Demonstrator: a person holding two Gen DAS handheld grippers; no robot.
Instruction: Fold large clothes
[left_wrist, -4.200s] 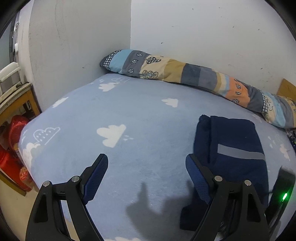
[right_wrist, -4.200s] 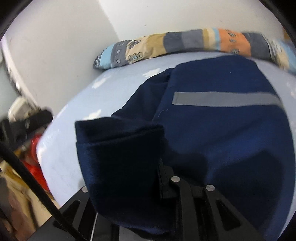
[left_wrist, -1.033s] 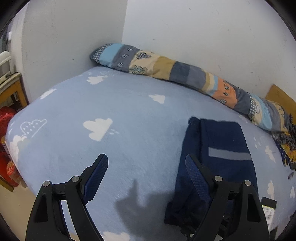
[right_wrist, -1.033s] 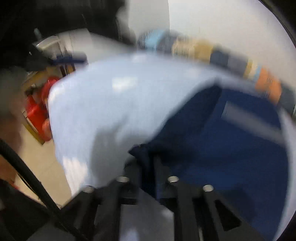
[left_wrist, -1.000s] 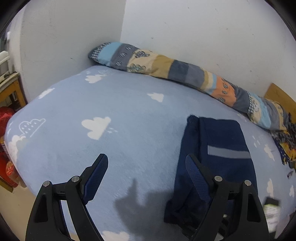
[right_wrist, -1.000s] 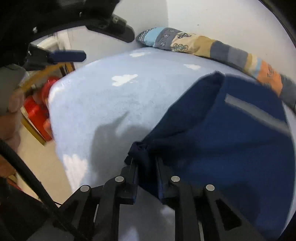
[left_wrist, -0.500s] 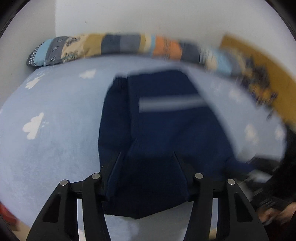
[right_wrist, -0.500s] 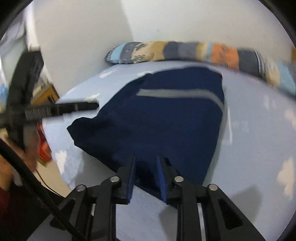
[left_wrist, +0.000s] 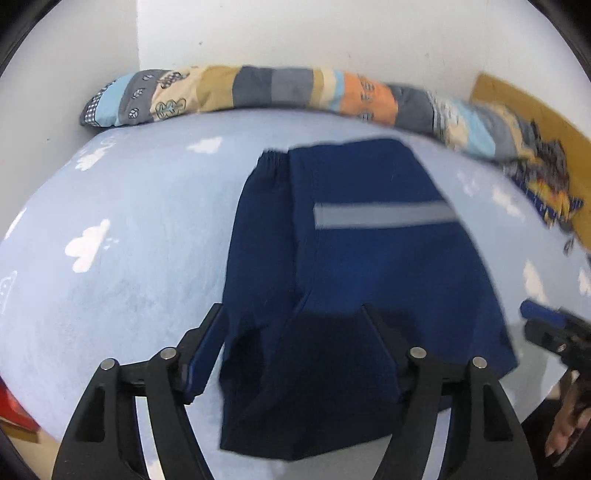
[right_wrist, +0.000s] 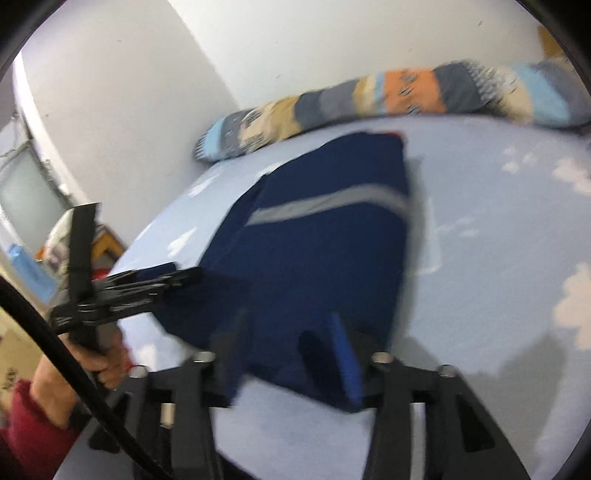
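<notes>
A navy garment (left_wrist: 369, 266) with a grey stripe lies folded on the light blue cloud-print bed (left_wrist: 129, 240). My left gripper (left_wrist: 295, 332) hovers over its near left part. Its jaws are opening, with the cloth's near edge lying loose between them. In the right wrist view the garment (right_wrist: 314, 258) stretches away from my right gripper (right_wrist: 286, 343). That gripper's jaws are opening too, and the near corner of the cloth lies between the parted pads. The left gripper (right_wrist: 147, 284) reaches in from the left there; the right gripper's blue tip (left_wrist: 546, 321) shows at the left wrist view's right edge.
A long patchwork bolster (left_wrist: 258, 88) lies along the white wall at the back. A patterned cloth (left_wrist: 546, 177) and a wooden board (left_wrist: 517, 99) are at the far right. A person's hand (right_wrist: 99, 354) in a red sleeve (right_wrist: 22, 417) holds the left gripper. A black cable (right_wrist: 55, 350) crosses the lower left.
The left gripper swung from the bare bed over onto the garment. The right gripper, shut on the cloth's near edge before, slid right along it and its jaws parted.
</notes>
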